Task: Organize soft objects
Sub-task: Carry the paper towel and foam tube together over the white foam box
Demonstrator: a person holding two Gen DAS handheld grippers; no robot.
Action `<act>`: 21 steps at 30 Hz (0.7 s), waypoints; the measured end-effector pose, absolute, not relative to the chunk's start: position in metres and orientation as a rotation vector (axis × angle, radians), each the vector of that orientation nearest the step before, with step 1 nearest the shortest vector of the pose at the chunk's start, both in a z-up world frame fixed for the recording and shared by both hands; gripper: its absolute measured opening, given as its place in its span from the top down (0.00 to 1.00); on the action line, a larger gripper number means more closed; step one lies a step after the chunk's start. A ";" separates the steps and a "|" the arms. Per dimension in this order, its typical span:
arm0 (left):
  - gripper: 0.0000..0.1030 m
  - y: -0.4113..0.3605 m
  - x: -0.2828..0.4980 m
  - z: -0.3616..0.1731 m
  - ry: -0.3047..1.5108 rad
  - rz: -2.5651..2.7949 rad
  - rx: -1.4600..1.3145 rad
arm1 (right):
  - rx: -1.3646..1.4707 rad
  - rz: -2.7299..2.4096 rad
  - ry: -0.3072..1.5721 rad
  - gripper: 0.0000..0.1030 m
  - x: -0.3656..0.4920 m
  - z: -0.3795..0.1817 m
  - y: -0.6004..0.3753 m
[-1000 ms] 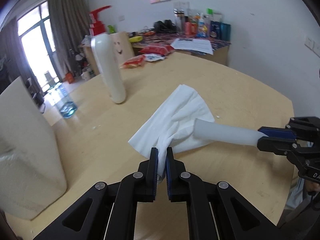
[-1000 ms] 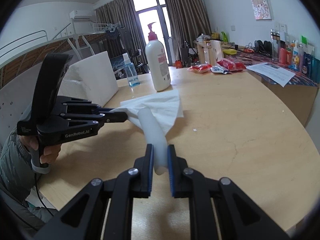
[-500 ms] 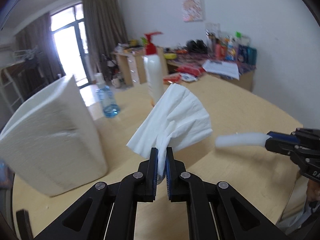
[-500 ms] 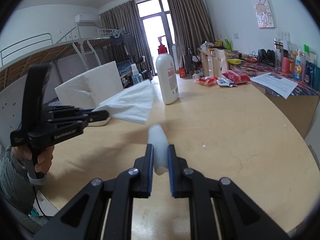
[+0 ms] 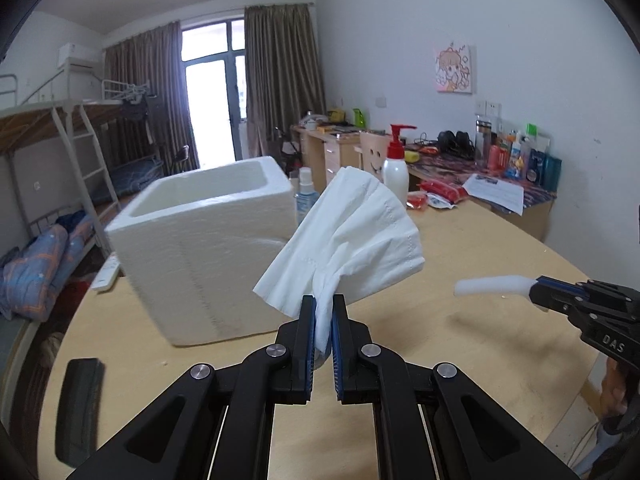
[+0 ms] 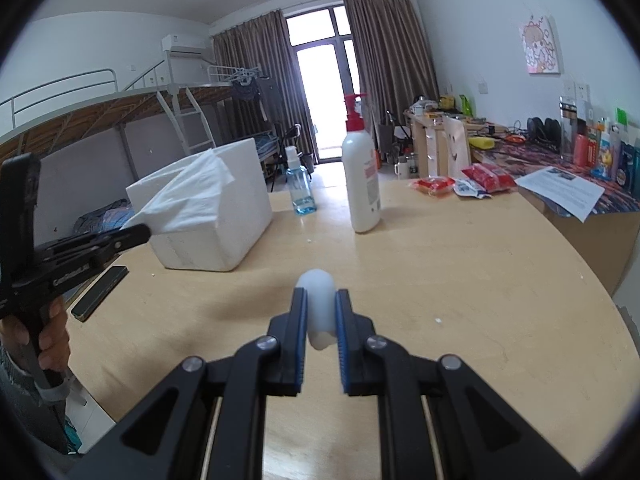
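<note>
At lower centre of the left wrist view, the left gripper (image 5: pixel 323 312) is clamped on a white paper tissue (image 5: pixel 352 240), held in the air before the white foam box (image 5: pixel 200 248) at frame left. The right gripper (image 6: pixel 320 312) pinches a white foam tube (image 6: pixel 318 300) above the wooden table (image 6: pixel 460 280).

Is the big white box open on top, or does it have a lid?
Open. The white foam box shows a hollow top with no lid over it.
</note>
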State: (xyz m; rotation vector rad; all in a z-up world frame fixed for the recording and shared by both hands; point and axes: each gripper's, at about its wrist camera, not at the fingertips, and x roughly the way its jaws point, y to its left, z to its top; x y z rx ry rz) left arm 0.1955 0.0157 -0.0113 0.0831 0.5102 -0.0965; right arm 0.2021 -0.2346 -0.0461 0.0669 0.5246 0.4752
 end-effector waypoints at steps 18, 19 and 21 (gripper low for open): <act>0.92 0.073 0.148 0.016 0.384 0.112 -0.091 | -0.004 0.584 0.400 0.84 0.188 -0.008 -0.180; 0.92 0.077 0.144 0.016 0.381 0.120 -0.094 | -0.004 0.592 0.395 0.84 0.188 -0.006 -0.176; 0.92 0.081 0.139 0.015 0.384 0.125 -0.093 | -0.007 0.613 0.385 0.84 0.187 -0.004 -0.169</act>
